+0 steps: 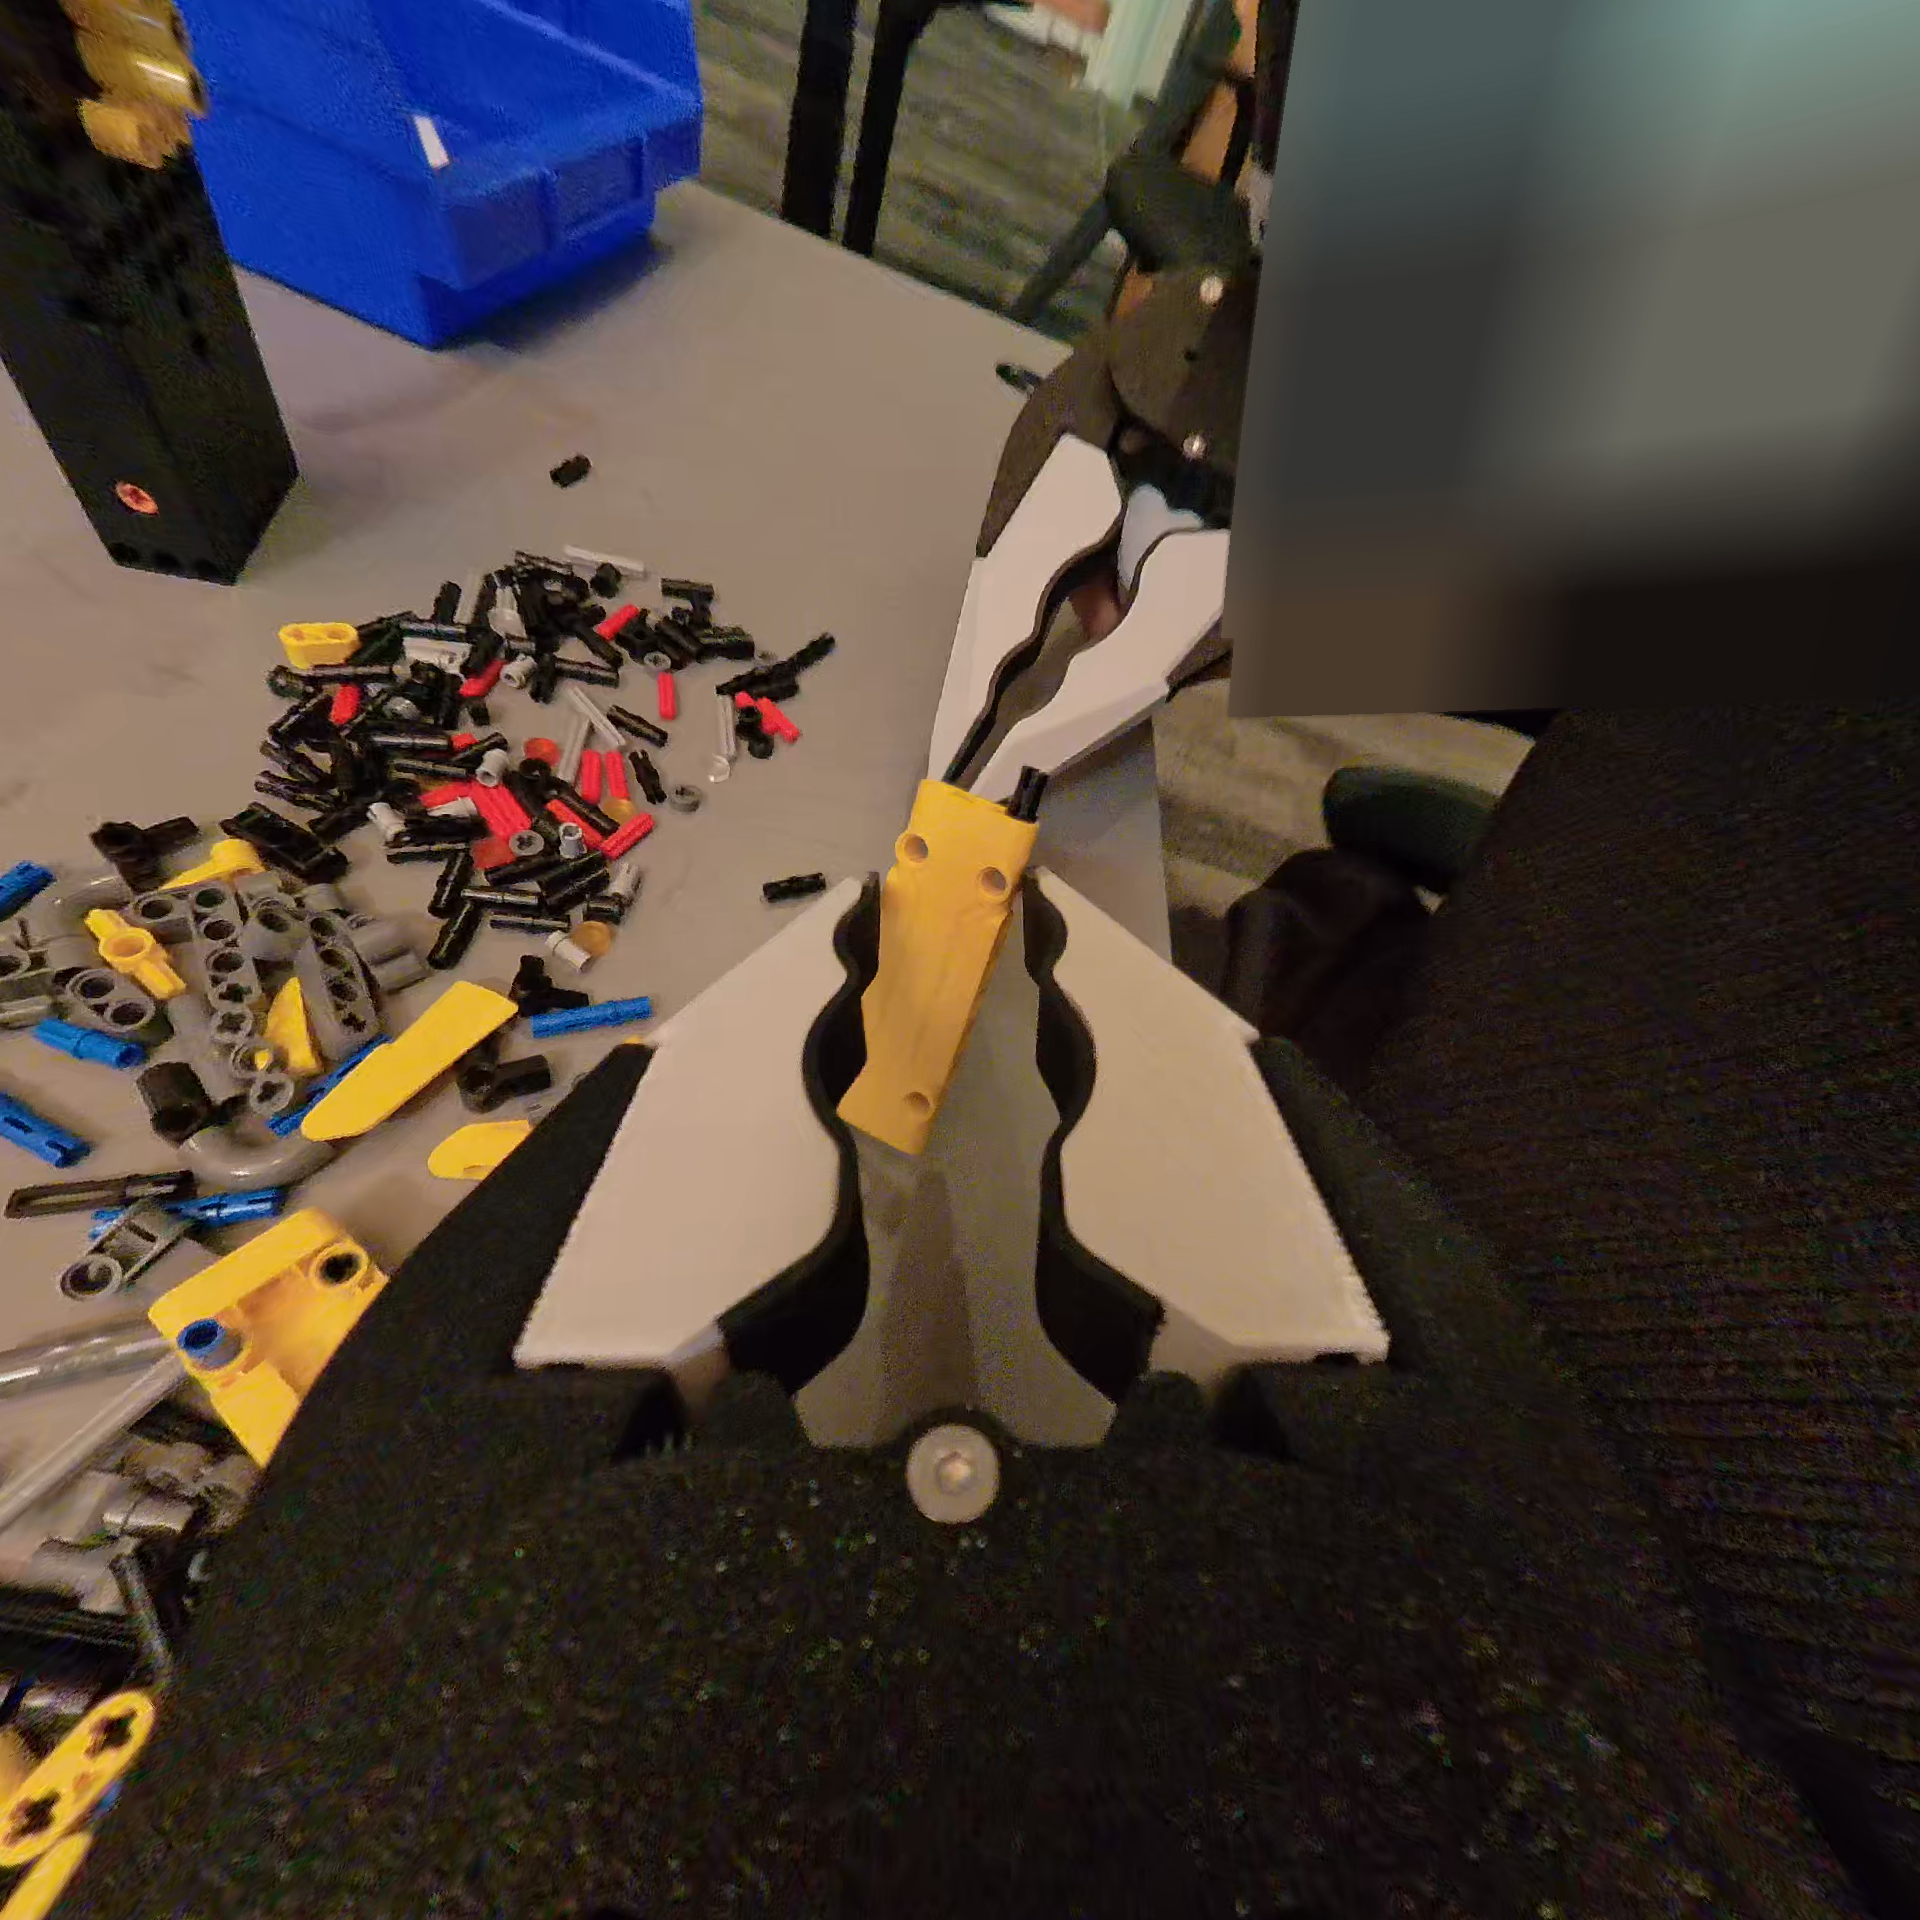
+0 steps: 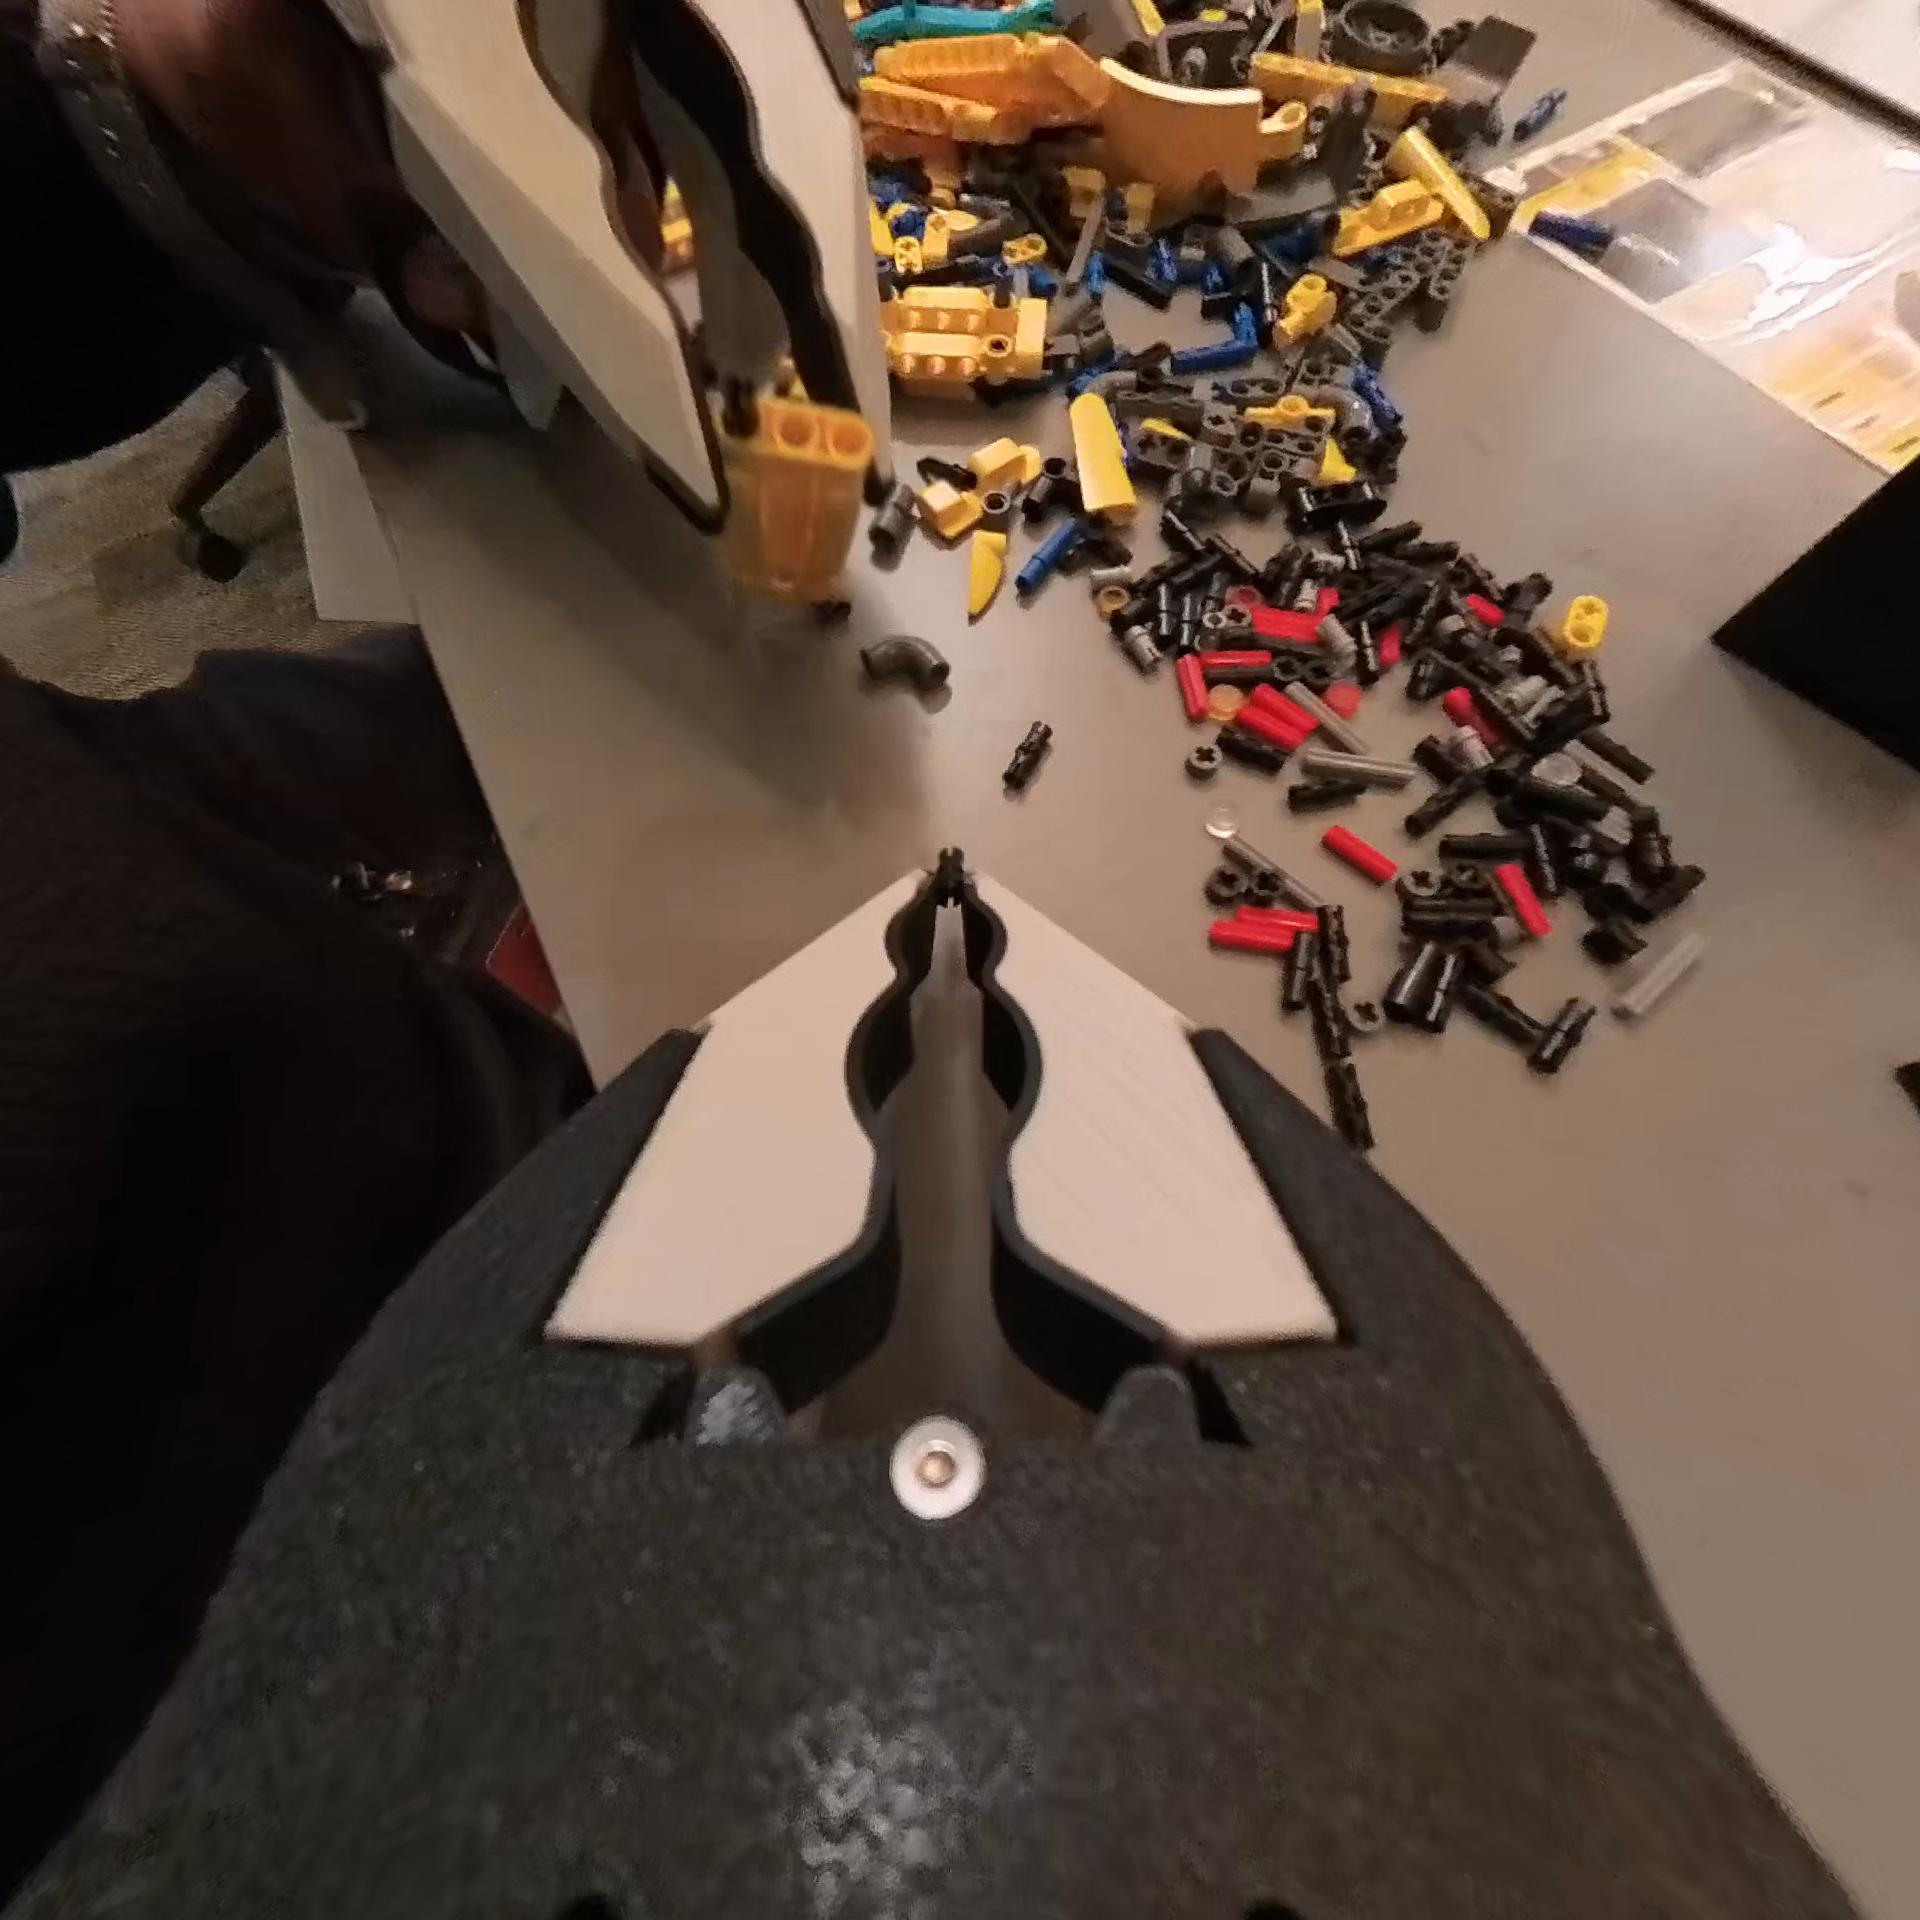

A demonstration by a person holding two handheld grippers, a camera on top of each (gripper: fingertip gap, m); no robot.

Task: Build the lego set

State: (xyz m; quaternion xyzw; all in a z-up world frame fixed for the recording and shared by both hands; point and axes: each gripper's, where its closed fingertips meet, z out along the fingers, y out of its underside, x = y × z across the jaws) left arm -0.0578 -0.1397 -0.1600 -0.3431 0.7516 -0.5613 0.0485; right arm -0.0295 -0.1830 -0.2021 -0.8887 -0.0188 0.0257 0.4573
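Above the near edge of the grey table, the left gripper is clamped on a yellow plastic beam with round holes. Close by, the right gripper pinches a small black plastic pin, its tip meeting the beam's far end; loose black and red pins lie scattered alongside.

I see grainy matt black gripper bodies, a smooth glossy yellow plastic beam (moulded holes), and a matt grey tabletop.
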